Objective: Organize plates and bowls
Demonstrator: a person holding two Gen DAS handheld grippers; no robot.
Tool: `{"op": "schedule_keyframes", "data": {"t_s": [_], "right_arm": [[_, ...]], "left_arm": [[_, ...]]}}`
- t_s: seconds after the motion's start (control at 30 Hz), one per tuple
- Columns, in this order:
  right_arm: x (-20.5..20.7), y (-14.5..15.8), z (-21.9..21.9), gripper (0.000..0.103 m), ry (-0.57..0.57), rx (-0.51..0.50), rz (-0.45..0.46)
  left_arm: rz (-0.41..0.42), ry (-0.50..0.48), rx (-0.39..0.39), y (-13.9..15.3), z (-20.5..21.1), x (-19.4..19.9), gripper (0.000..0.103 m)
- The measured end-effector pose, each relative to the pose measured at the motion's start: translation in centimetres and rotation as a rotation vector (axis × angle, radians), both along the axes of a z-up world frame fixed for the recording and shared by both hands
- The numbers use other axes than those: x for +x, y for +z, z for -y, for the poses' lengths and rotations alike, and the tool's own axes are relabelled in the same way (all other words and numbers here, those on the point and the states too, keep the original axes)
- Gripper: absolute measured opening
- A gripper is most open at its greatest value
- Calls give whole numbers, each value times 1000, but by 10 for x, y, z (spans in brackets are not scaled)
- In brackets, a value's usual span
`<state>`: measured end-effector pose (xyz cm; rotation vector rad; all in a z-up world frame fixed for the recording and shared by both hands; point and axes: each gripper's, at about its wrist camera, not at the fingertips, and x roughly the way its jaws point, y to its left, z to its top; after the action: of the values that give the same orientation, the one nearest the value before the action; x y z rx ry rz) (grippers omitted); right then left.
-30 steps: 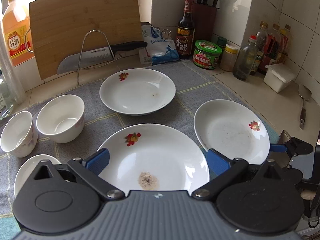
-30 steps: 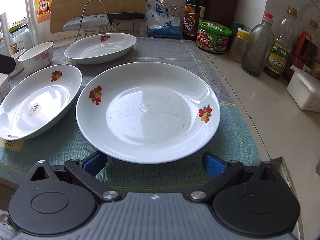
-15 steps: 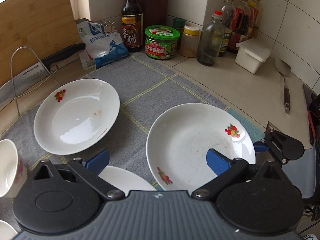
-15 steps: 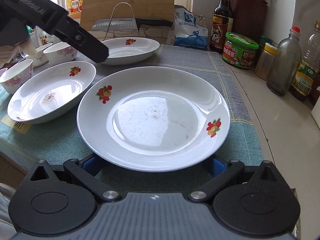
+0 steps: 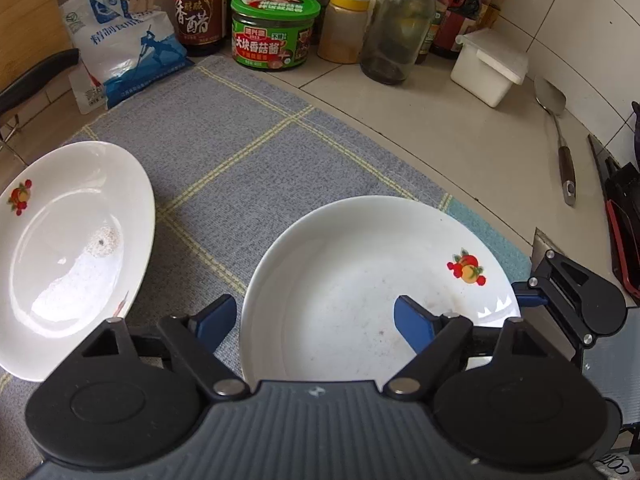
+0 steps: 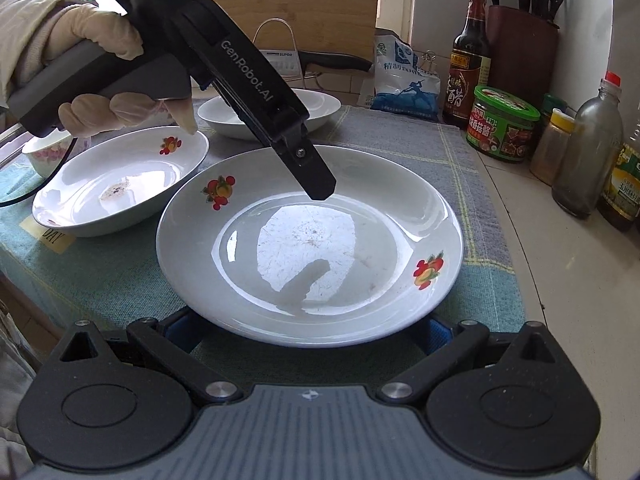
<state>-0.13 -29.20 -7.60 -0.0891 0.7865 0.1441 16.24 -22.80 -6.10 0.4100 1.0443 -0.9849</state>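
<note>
Swinging rightward since the last frames, the left gripper (image 5: 316, 316) now leaves the speckled plate (image 5: 76, 248) off at its nine o'clock and hangs over the near-right plate (image 5: 360, 280), the one with a fruit motif at two o'clock on its rim. From the right wrist view the left gripper (image 6: 320, 188) comes in from eleven o'clock, its tip poised above the plate (image 6: 310, 248) just past the far slope of the well; I cannot tell whether it touches the glaze.

Its jaws stand wide. One blue pad (image 5: 214, 318) sits outside the plate's nine o'clock rim, above the grey cloth (image 5: 248, 132), while the other pad (image 5: 414, 326) hangs over the well, so the left edge of the rim lies between them.

The right gripper (image 6: 308, 332) waits at the plate's six o'clock, low and level with the cloth (image 6: 400, 136). Its jaws are also spread wide, the pads mostly hidden under the near rim at either side, gripping nothing.

A round plate has no long axis, so what matters is the rim. As I judge it, the right gripper is nearer a proper edge hold from six o'clock, and the left is placed to pinch the nine o'clock edge. The third plate (image 6: 272, 114) sits at twelve o'clock, well apart.
</note>
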Motion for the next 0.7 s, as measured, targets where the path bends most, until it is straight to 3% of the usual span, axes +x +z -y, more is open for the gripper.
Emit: {"op": "schedule_keyframes", "data": {"t_s": [0.37, 0.7], "right_arm": [[0, 0, 2, 103, 10, 2, -3], [6, 3, 0, 103, 9, -12, -46]], "left_arm": [[-46, -65, 32, -8, 18, 13, 73], [-40, -99, 45, -8, 20, 11, 74]]}}
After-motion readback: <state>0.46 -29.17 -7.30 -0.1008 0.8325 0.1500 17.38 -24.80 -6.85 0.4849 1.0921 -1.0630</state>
